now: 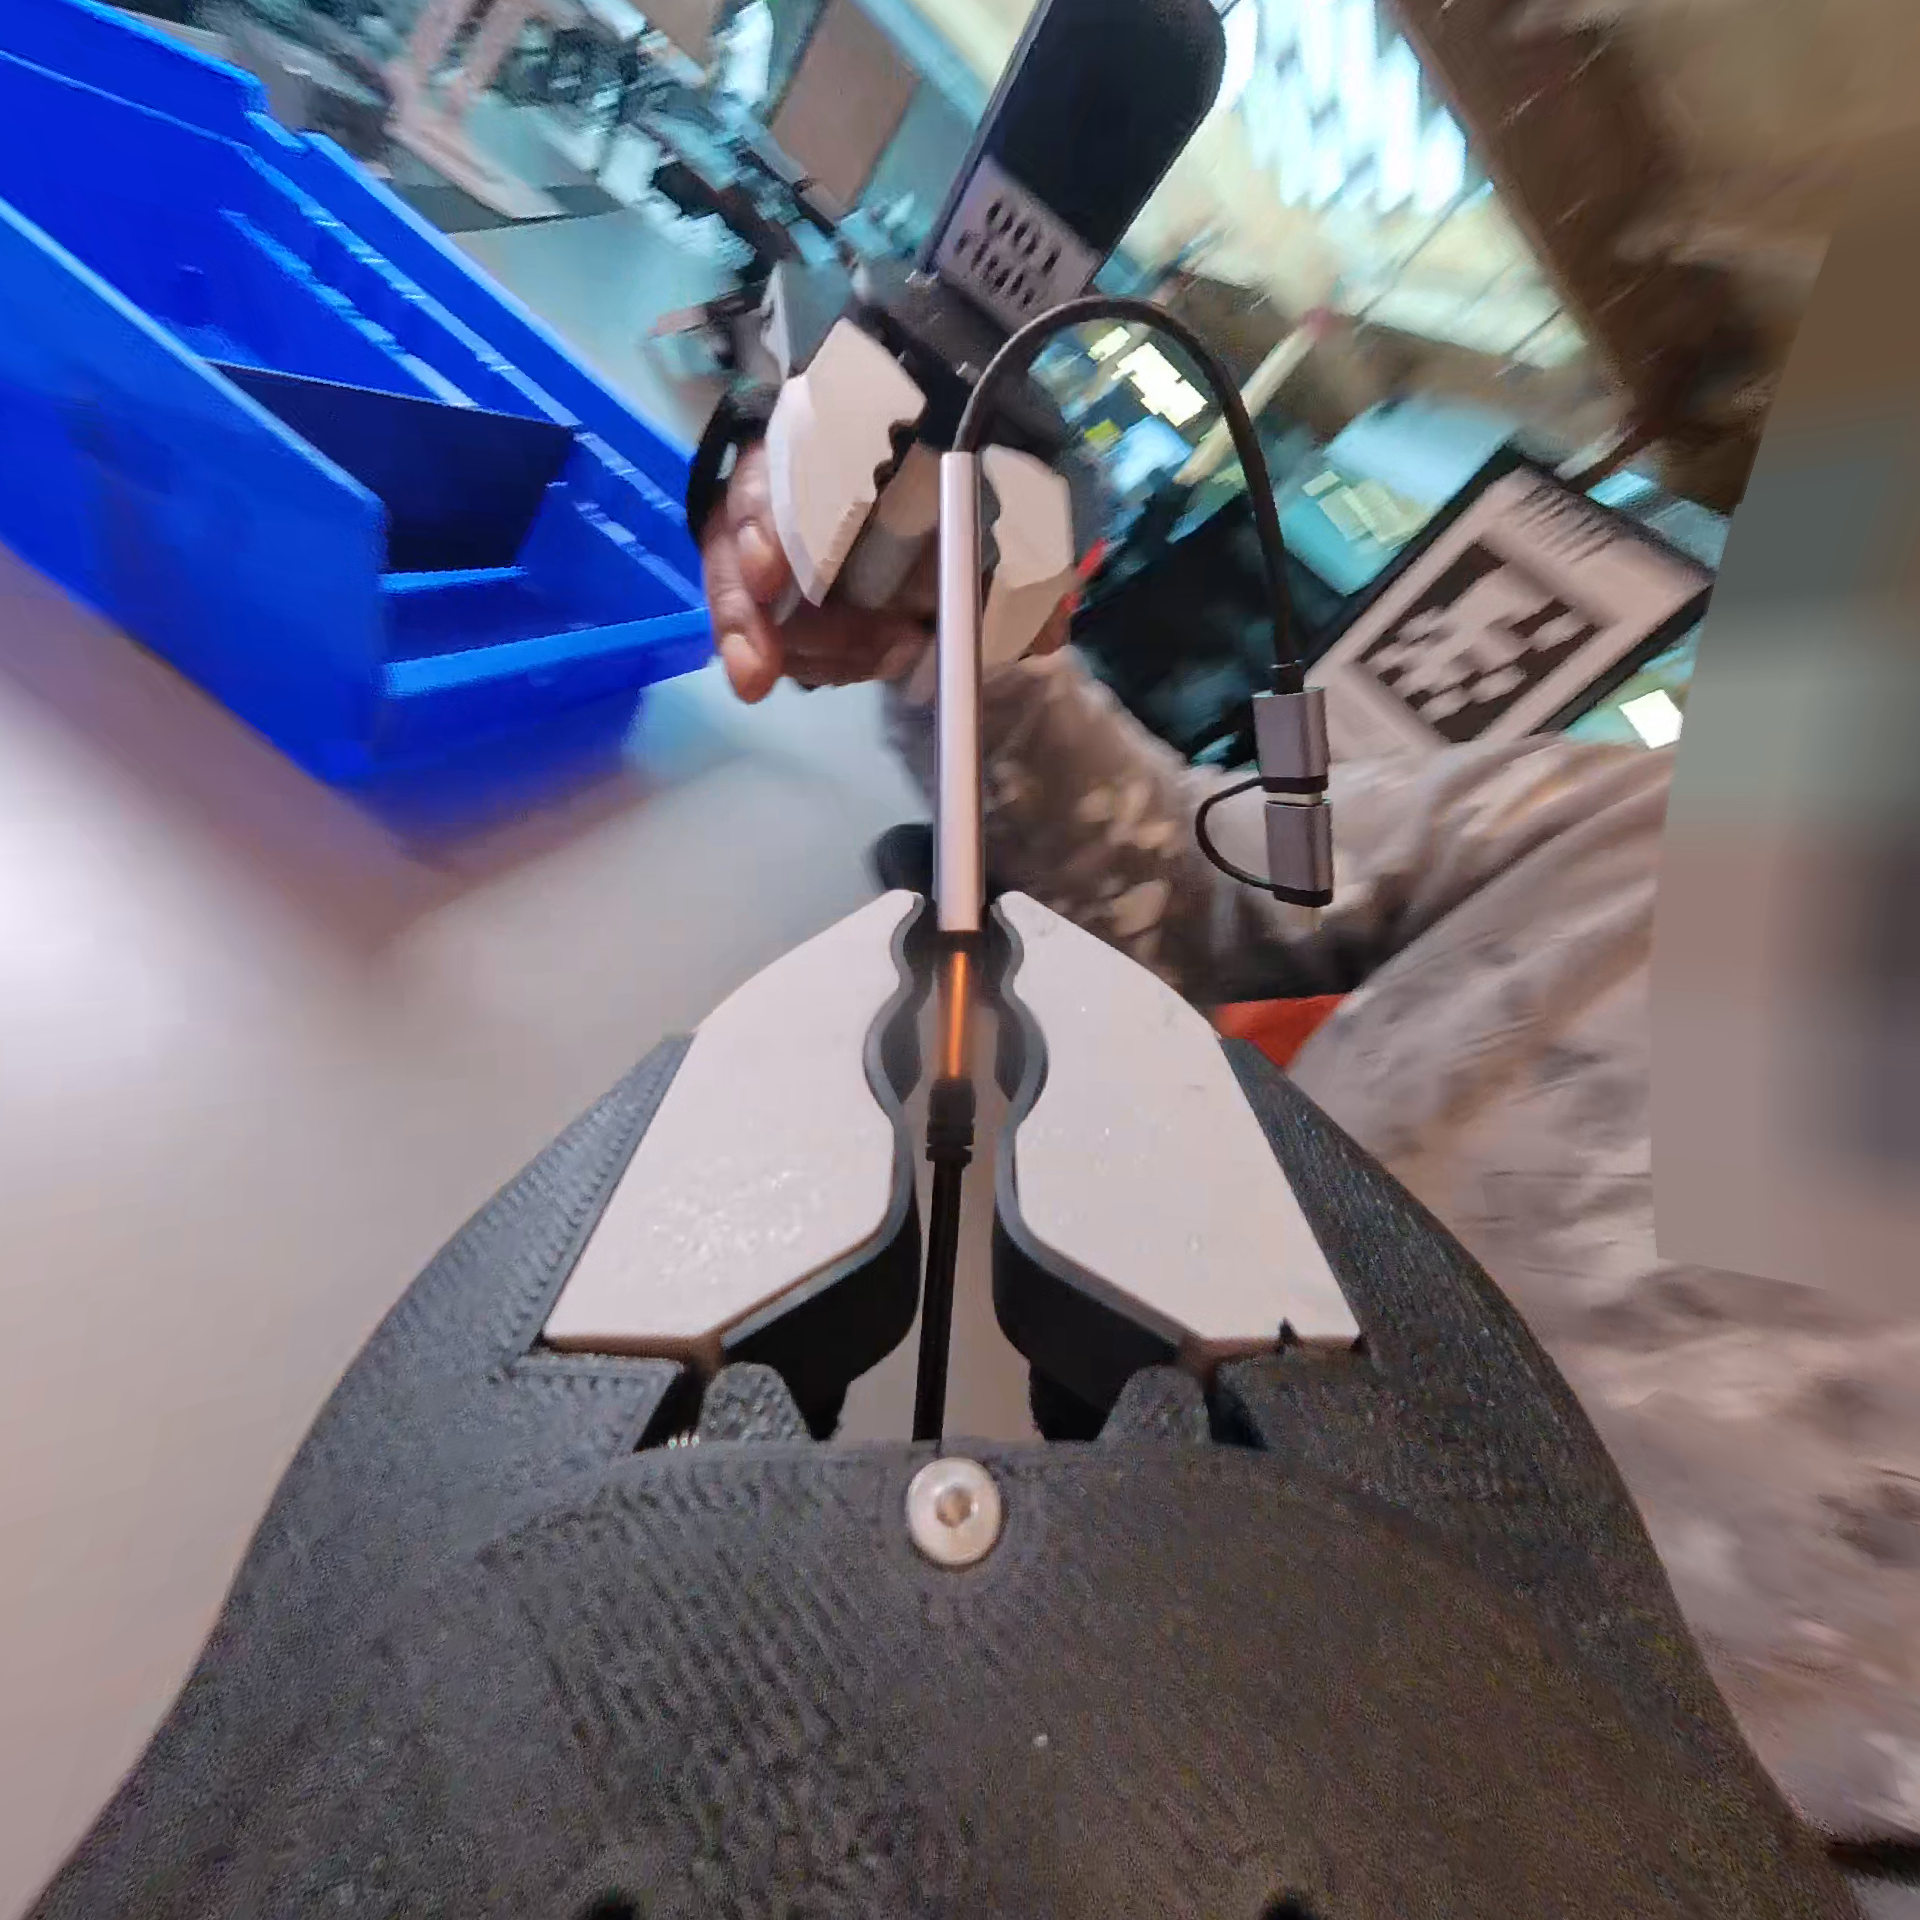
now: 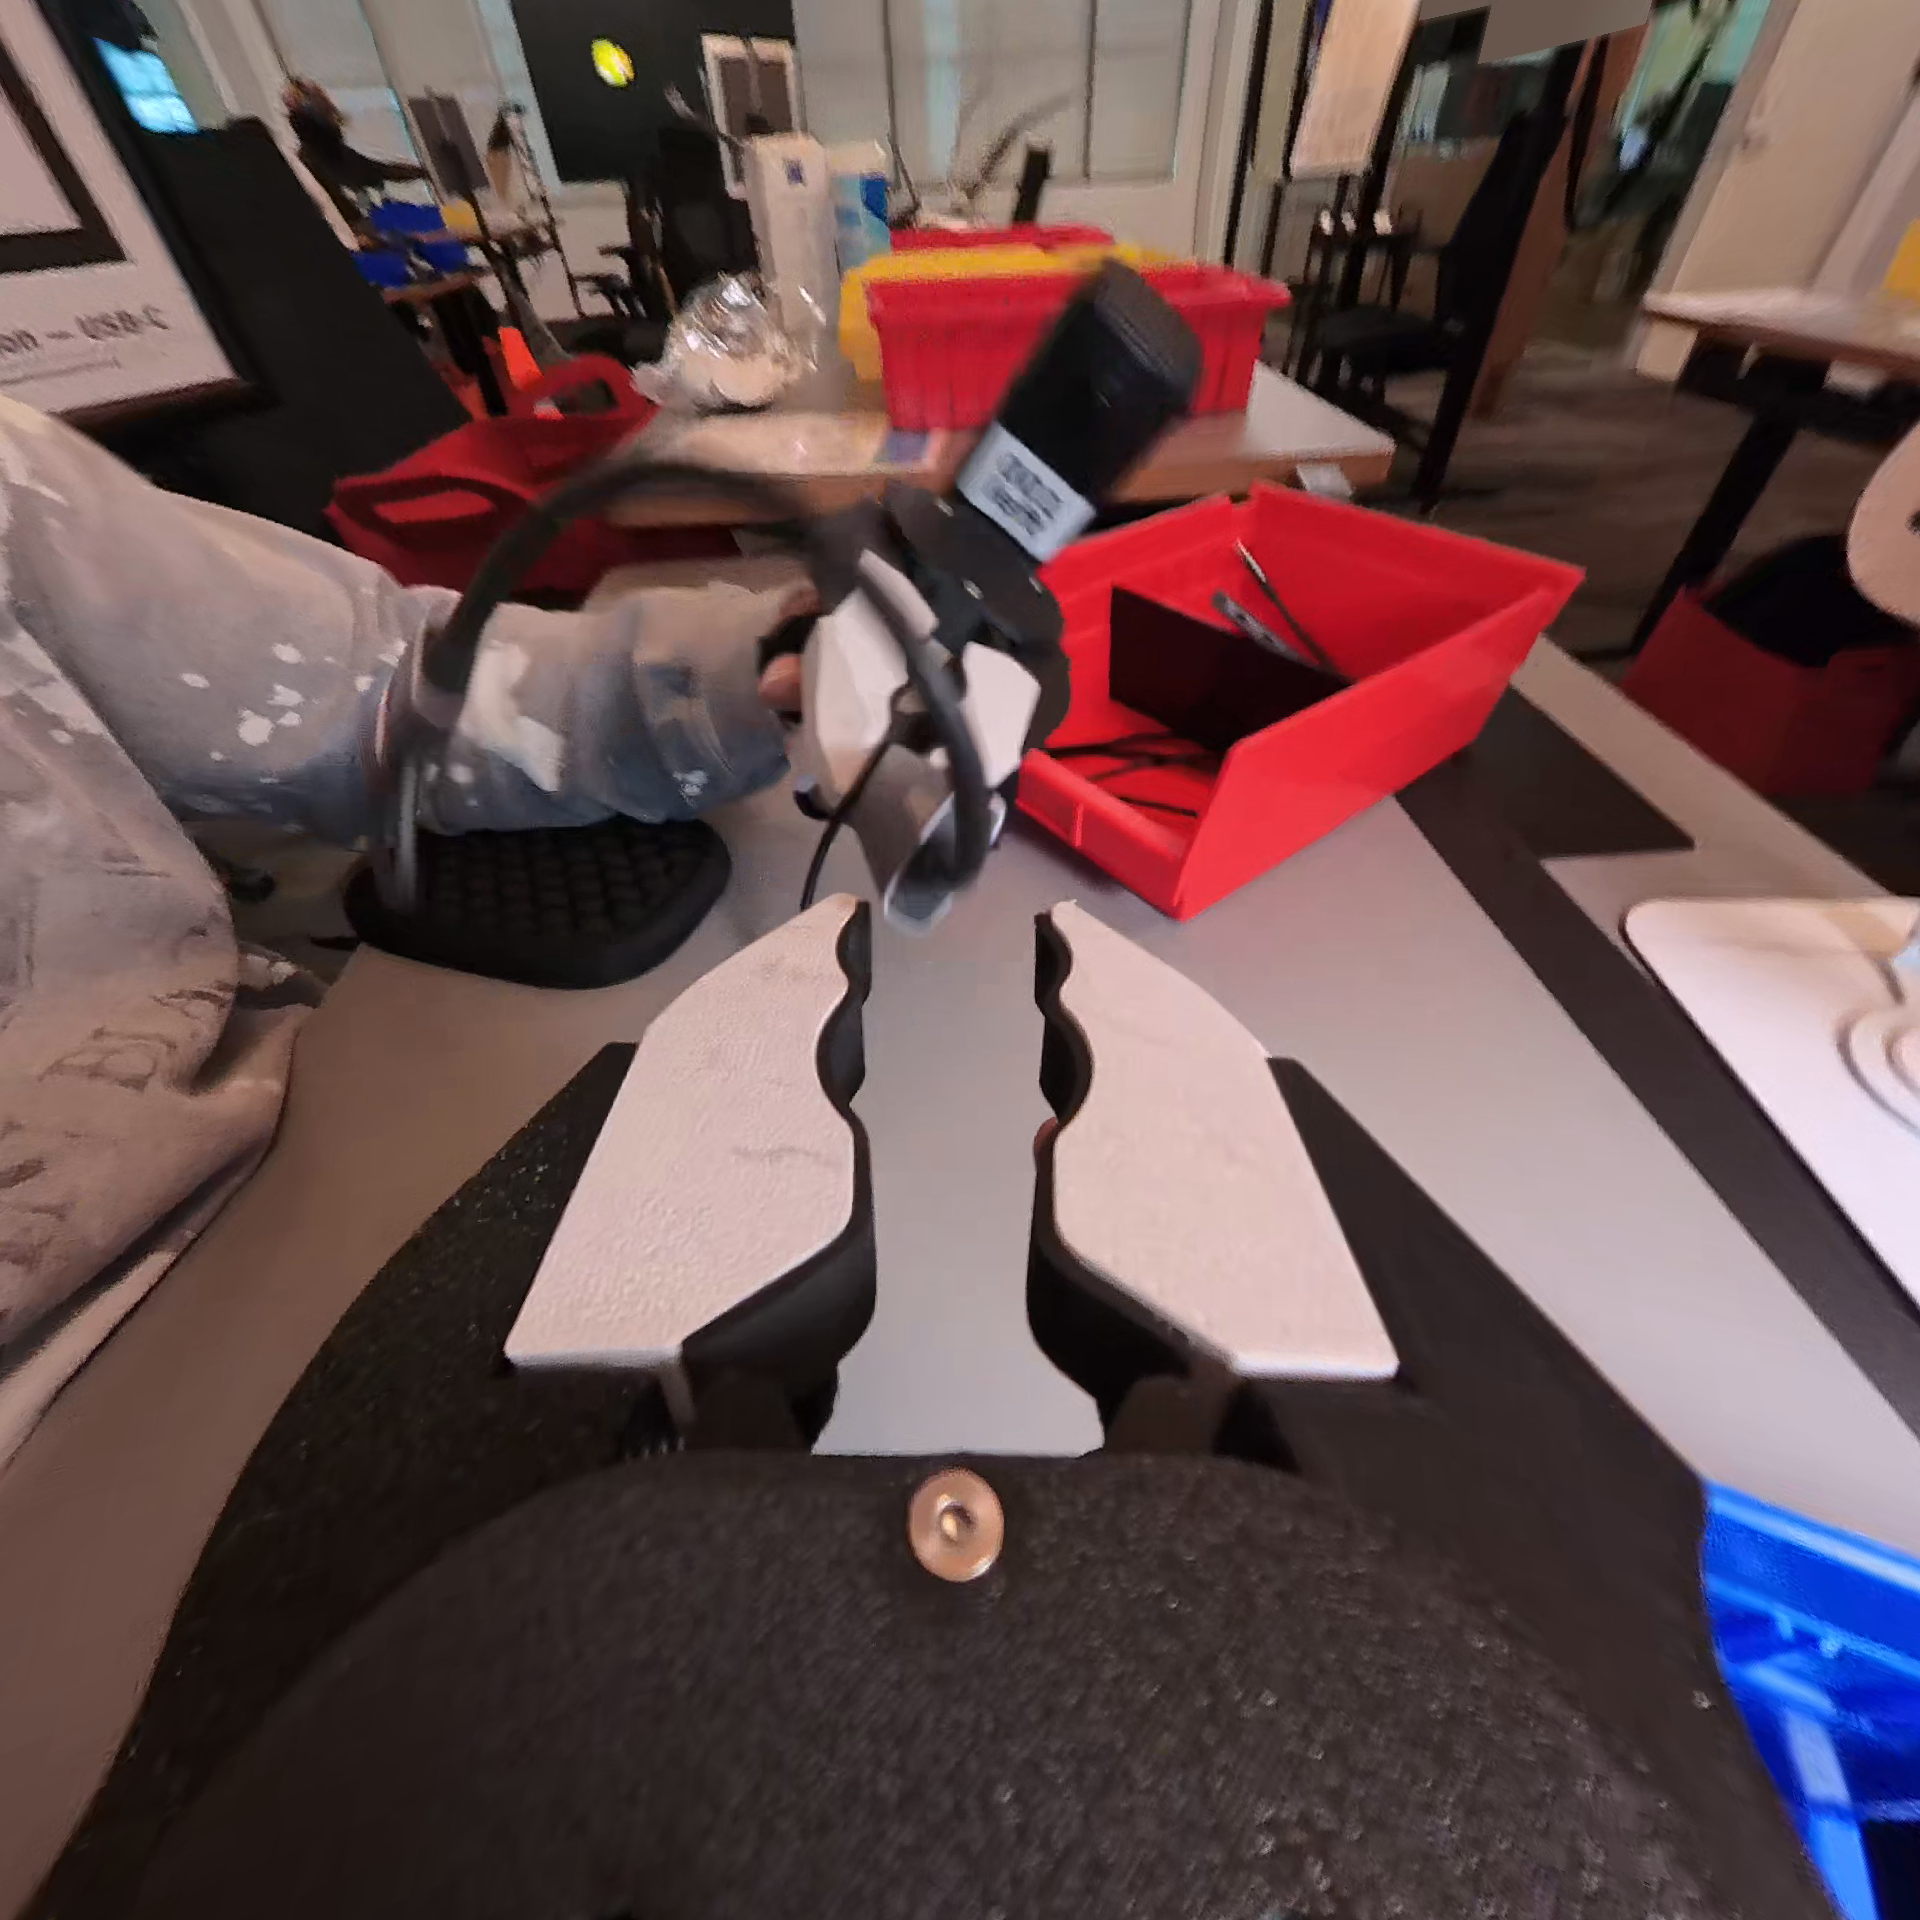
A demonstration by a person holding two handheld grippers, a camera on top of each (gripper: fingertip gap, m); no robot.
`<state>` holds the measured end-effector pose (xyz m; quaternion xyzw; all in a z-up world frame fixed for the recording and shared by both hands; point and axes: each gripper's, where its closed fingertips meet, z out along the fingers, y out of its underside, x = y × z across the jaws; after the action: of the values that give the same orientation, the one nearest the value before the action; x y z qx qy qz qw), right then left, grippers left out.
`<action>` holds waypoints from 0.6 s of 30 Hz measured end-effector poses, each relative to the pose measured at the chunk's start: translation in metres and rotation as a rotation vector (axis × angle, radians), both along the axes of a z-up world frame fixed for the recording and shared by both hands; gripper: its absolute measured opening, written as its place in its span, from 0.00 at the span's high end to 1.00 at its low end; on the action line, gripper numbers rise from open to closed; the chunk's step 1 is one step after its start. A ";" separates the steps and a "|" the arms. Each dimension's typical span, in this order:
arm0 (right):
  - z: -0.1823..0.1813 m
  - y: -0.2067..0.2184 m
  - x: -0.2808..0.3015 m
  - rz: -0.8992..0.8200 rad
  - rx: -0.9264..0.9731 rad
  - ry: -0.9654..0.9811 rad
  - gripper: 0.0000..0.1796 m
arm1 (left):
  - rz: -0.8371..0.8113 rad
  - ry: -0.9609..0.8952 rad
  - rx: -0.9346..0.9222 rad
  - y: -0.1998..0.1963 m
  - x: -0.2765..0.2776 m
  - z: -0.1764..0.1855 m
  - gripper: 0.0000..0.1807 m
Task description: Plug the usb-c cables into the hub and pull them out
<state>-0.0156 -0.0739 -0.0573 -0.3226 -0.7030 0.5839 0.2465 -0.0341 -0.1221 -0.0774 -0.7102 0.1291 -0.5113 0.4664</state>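
Note:
My left gripper (image 1: 956,904) is shut on a thin silver hub (image 1: 956,675), seen edge-on and pointing away. A black cable (image 1: 940,1247) runs back from the hub's near end between my fingers. From the far end, another black cable (image 1: 1236,416) loops down to a grey connector with a tethered adapter (image 1: 1294,790). My right gripper (image 2: 951,920) is open and empty. The hub's far tip (image 2: 920,894) hangs just ahead of its left fingertip. In the left wrist view the right gripper (image 1: 925,582) faces me with a finger on each side of the hub's far end.
A blue bin (image 1: 312,468) stands left of the hub and shows at the right wrist view's corner (image 2: 1818,1683). A red bin (image 2: 1299,707) with a black divider and cables sits on the grey table (image 2: 935,1091). A black mesh pad (image 2: 540,904), a white mat (image 2: 1766,1039) and the person's sleeve (image 2: 312,675) are nearby. The left gripper's tips are roughly 6 cm from the right gripper's.

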 end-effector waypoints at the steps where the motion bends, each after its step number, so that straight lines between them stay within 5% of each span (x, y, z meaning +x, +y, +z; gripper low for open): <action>1: 0.004 -0.005 0.005 0.034 0.001 0.028 0.82 | -0.044 -0.086 -0.004 -0.004 0.001 0.007 0.95; 8: 0.023 -0.053 0.015 0.162 0.081 0.181 0.75 | -0.323 -0.284 -0.053 -0.027 0.032 0.017 0.95; 12: 0.025 -0.070 0.022 0.206 0.132 0.198 0.87 | -0.364 -0.276 -0.053 -0.031 0.045 0.017 0.95; 15: 0.030 -0.057 0.012 0.124 0.087 0.170 0.87 | -0.226 -0.210 0.005 -0.018 0.033 0.021 0.93; 18: 0.034 -0.029 -0.007 -0.042 0.007 0.123 0.87 | 0.102 0.056 0.161 0.006 0.001 0.024 0.87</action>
<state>-0.0222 -0.1025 -0.0233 -0.2998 -0.6816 0.5948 0.3028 -0.0334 -0.1163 -0.0537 -0.6900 0.1464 -0.4548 0.5437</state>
